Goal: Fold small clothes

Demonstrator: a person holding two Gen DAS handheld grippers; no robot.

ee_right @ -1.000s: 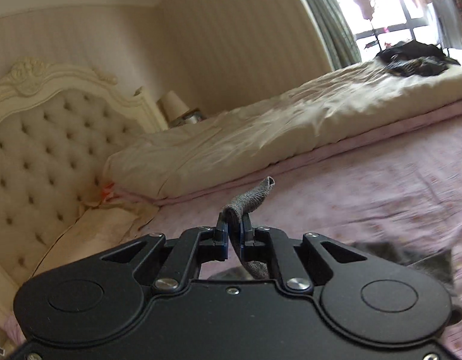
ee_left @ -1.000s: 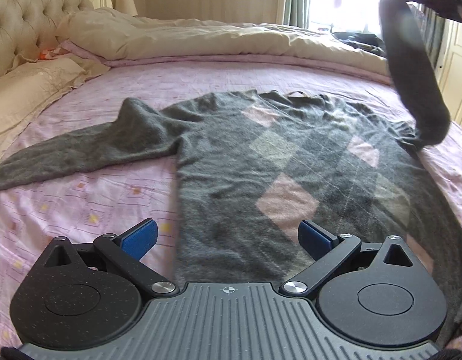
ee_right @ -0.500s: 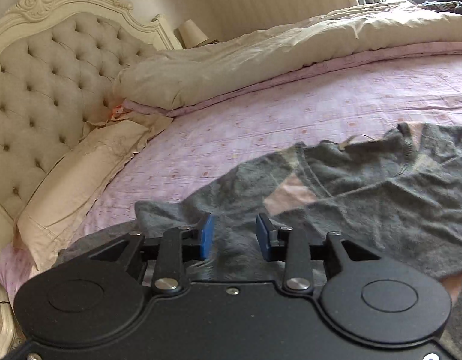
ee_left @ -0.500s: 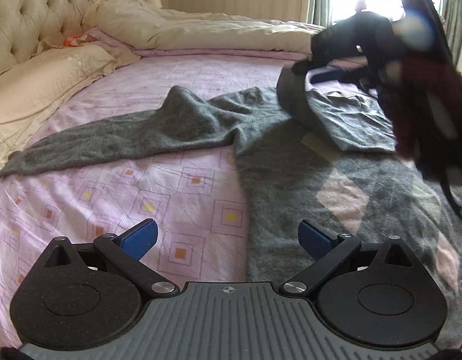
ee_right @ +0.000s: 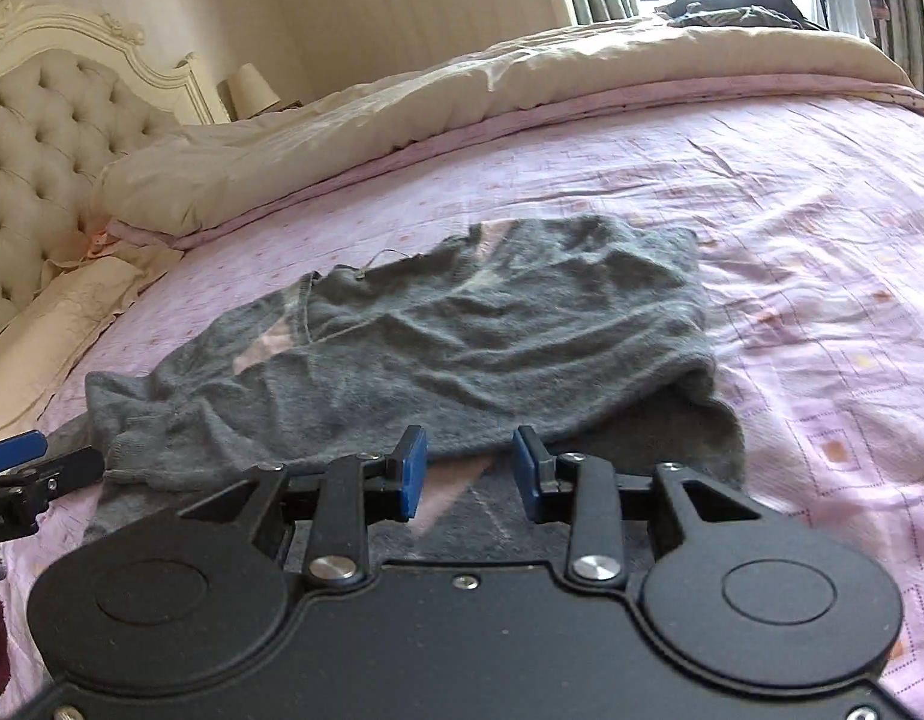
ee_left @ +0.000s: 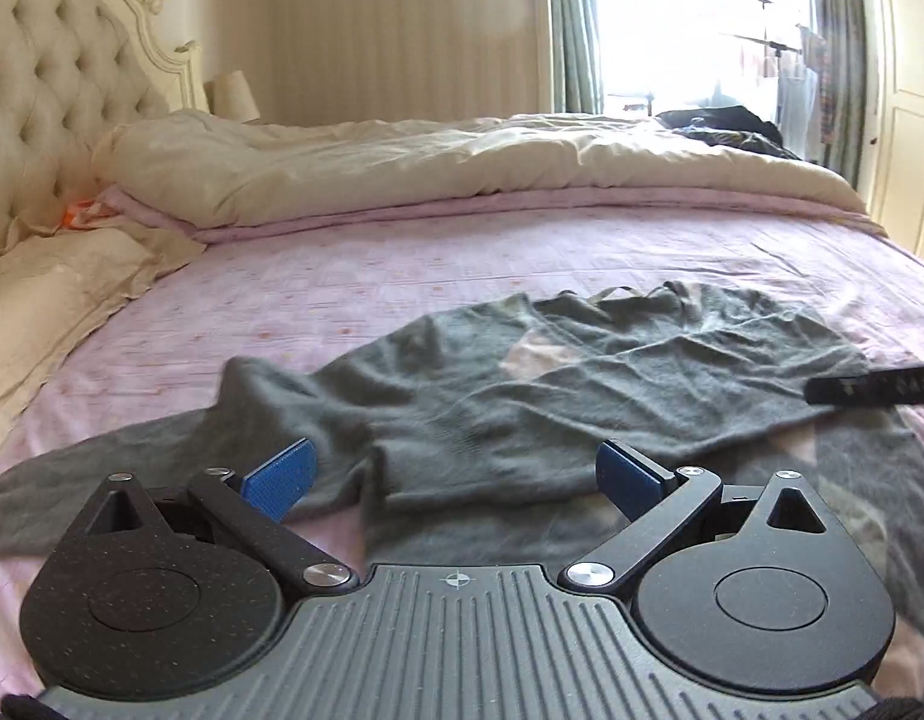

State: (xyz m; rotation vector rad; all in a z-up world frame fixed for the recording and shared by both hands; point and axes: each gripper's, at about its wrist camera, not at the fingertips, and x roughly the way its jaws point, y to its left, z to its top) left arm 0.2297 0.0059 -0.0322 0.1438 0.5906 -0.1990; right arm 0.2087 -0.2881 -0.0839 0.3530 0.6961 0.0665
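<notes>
A grey sweater with pale pink diamonds (ee_left: 612, 384) lies on the pink bedsheet (ee_left: 402, 276). Its right sleeve is folded across the chest, and its left sleeve (ee_left: 72, 480) stretches out to the left. My left gripper (ee_left: 456, 477) is open and empty, low over the sweater's near left side. My right gripper (ee_right: 469, 471) is open and empty, just above the sweater's (ee_right: 462, 348) lower part. A finger of the left gripper (ee_right: 12, 450) shows at the left edge of the right wrist view. The right gripper's tip (ee_left: 876, 389) shows at the right edge of the left wrist view.
A cream duvet (ee_left: 462, 168) is bunched along the far side of the bed. A tufted headboard (ee_left: 48, 108) and a pillow (ee_left: 36, 312) are at the left. Dark clothes (ee_left: 720, 126) lie at the far right by the window.
My right gripper carried the right sleeve over the chest, let it go and opened, then drew back toward the hem. My left gripper shifted over the sweater's left side, staying open.
</notes>
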